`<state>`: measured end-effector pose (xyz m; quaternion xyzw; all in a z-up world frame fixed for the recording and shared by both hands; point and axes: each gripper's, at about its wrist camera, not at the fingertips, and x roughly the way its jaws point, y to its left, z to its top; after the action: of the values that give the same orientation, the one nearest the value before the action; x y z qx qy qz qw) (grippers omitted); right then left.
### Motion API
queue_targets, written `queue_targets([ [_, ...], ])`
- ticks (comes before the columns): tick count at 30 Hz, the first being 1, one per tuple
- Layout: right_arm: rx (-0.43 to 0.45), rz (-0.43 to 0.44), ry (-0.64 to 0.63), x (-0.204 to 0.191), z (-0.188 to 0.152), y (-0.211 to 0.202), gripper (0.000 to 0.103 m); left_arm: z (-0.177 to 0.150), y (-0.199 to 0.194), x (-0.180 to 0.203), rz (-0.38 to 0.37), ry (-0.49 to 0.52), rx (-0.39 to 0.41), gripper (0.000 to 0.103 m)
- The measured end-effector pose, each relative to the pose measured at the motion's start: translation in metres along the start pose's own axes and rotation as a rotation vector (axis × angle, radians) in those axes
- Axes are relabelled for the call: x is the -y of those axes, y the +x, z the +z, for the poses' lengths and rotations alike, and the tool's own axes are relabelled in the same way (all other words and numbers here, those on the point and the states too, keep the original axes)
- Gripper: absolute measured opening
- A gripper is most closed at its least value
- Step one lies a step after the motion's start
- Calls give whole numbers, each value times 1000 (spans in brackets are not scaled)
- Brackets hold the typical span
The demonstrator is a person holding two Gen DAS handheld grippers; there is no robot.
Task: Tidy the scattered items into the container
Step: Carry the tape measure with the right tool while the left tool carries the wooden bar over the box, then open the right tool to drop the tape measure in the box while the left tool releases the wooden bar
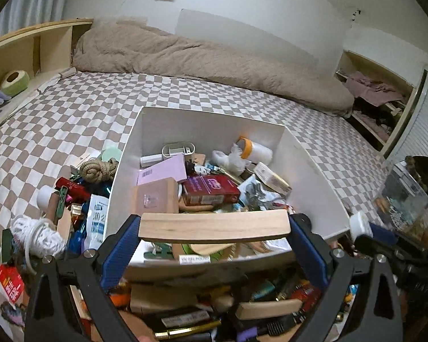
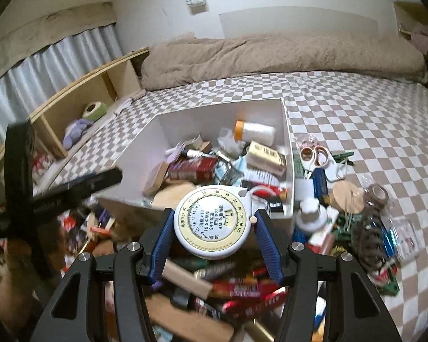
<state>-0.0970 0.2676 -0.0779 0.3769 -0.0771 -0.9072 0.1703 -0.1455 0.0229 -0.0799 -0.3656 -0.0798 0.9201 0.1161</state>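
Note:
A white open box (image 1: 128,154) (image 2: 288,131) sits on the checkered bed, partly filled with small items. My left gripper (image 1: 214,228) is shut on a flat wooden board (image 1: 214,226), held crosswise by its two ends above the box's near edge. My right gripper (image 2: 214,223) is shut on a round white tape measure (image 2: 212,222) with a yellow dial, held just in front of the box's near wall. The left gripper's black body (image 2: 57,191) shows at the left of the right wrist view. Scattered items lie heaped beneath both grippers.
Left of the box lie a coiled rope (image 1: 98,169), a white cord bundle (image 1: 40,235) and packets. Right of it are scissors (image 2: 314,156), a white bottle (image 2: 311,213) and a tape roll (image 2: 376,196). A beige duvet (image 1: 185,57) lies along the wall; a wooden shelf (image 2: 71,108) stands left.

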Motion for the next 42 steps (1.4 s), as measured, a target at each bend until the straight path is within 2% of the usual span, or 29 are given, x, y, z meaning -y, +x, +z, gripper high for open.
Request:
queue_targets([
  [11, -39, 2, 65, 13, 33, 41, 57, 21, 28, -9, 59, 8, 12, 100],
  [18, -76, -34, 65, 9, 52, 69, 57, 41, 42, -15, 101, 31, 17, 100],
  [28, -114, -99, 102, 19, 49, 97, 57, 37, 70, -26, 109, 6, -56, 100],
  [42, -91, -203, 16, 14, 52, 111, 57, 35, 81, -20, 136, 97, -65, 100],
])
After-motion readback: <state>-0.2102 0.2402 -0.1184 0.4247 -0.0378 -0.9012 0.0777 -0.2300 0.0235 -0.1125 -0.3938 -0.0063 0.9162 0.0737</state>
